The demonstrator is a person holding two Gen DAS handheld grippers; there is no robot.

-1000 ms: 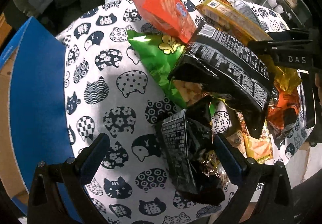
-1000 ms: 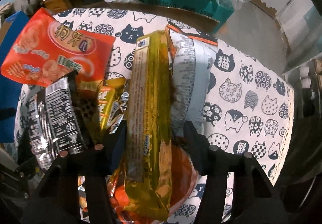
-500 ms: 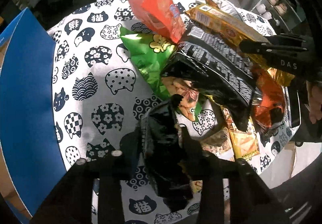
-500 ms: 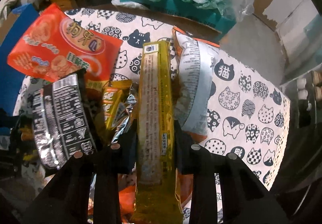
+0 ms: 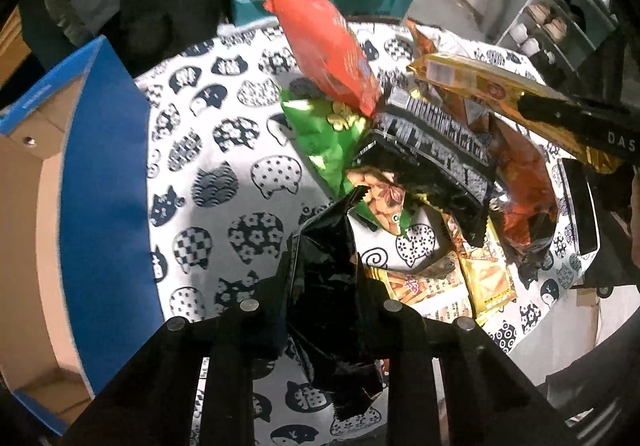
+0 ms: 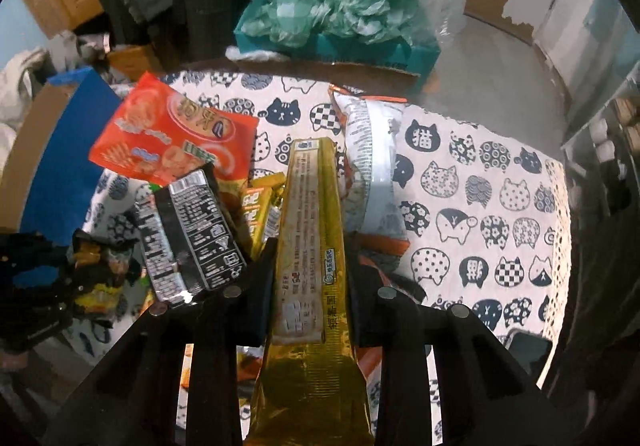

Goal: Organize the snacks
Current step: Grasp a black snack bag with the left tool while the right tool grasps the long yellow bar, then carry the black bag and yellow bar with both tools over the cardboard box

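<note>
Holding one black packet [image 5: 326,278] clamped in its jaws, the left gripper [image 5: 326,310] hangs above the cat-print worktop [image 5: 224,165]. The right gripper [image 6: 308,286] has its jaws clamped on one long gold packet [image 6: 310,230]. Between them lies the heap: one red bag [image 6: 172,137], one green bag [image 5: 328,141], one black printed bag [image 6: 192,238], one white bag [image 6: 372,157]. One blue box [image 5: 100,181] borders the left edge. Open cloth remains at far right [image 6: 480,213].
</note>
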